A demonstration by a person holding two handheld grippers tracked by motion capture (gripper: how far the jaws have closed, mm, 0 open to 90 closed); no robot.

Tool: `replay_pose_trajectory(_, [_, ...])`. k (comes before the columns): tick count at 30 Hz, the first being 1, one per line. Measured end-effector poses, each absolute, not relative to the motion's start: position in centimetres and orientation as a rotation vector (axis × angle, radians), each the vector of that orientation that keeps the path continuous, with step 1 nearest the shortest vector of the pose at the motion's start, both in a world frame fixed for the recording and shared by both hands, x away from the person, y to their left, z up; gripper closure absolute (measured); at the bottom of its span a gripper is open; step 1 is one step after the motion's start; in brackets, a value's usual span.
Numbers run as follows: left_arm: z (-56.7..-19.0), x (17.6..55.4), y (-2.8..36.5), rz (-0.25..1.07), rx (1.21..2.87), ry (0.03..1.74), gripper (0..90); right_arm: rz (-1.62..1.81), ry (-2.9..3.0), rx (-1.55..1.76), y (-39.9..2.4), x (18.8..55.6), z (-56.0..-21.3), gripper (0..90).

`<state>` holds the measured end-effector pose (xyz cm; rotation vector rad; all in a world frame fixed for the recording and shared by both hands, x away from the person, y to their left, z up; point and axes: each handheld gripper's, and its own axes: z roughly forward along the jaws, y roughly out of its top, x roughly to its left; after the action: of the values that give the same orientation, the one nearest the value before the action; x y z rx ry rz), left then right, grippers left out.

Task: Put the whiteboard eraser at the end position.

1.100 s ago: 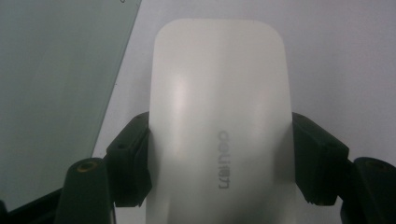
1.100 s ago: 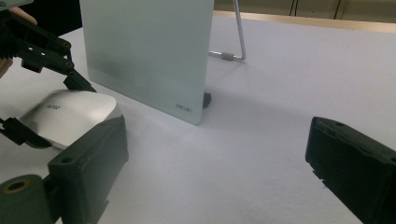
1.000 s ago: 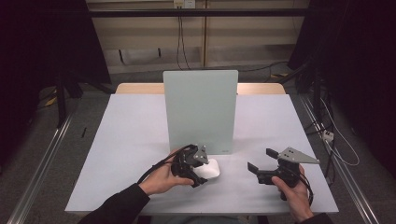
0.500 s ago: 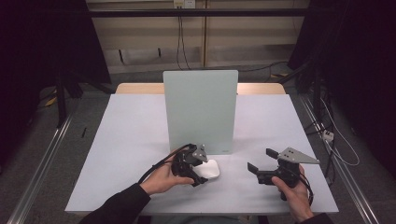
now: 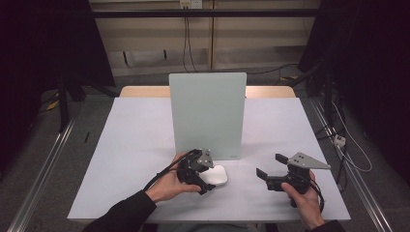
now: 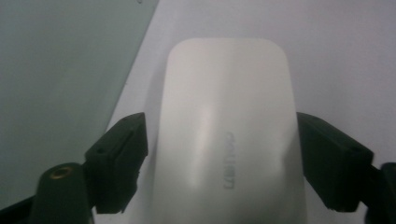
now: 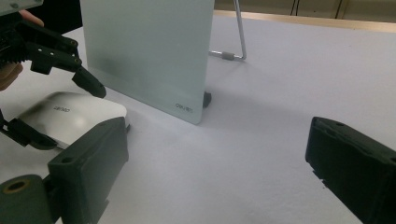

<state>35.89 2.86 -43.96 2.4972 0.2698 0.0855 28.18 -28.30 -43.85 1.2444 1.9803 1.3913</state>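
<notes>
High view: white mouse (image 5: 214,175) lies on the pale table (image 5: 135,145), lower centre of frame, just in front of the upright pale-green panel (image 5: 208,113). Left gripper (image 5: 200,175) sits at the mouse's left end, held by the person's left hand (image 5: 170,183); its jaws have just been opening, with the mouse between them. Right gripper (image 5: 267,172) is lower right, well apart from the mouse, held above the table by the right hand (image 5: 303,200), grey plate on top, jaws spread wide with nothing between them. Left gripper view: the mouse (image 6: 226,135) fills the middle, faint grey lettering on its back, one black jaw at lower left and one at lower right; a thin gap shows at the left side, and the right pad looks right against the edge, cannot tell if it still touches. The panel (image 6: 60,84) takes the upper left, table (image 6: 336,56) the upper right. Right gripper view: own jaws stand far apart at lower left and lower right, bare table (image 7: 243,154) between them. The mouse (image 7: 70,116) is at left, bracketed by the left gripper (image 7: 70,114), pads not pressing. The panel (image 7: 149,51) stands upper centre on a wire stand (image 7: 233,51) behind it.
</notes>
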Motion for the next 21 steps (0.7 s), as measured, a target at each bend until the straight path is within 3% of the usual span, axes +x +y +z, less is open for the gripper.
replay_pose_trajectory(2, [-43.8,35.9,3.0,0.104,2.477,0.289,10.7,1.392,1.982,1.242,-28.3,28.2,-43.9,5.7])
replay_pose_trajectory(7, [-43.2,36.0,3.4,0.129,2.423,0.32,6.4,1.397,1.984,1.24,-28.2,28.4,-43.9,5.7])
replay_pose_trajectory(12, [-42.7,36.3,4.1,0.108,2.361,0.349,6.8,1.402,1.986,1.241,-28.2,28.5,-43.9,5.7])
replay_pose_trajectory(21, [-41.2,36.3,5.5,0.192,2.248,0.428,6.6,1.399,1.99,1.239,-28.1,28.5,-43.9,5.7])
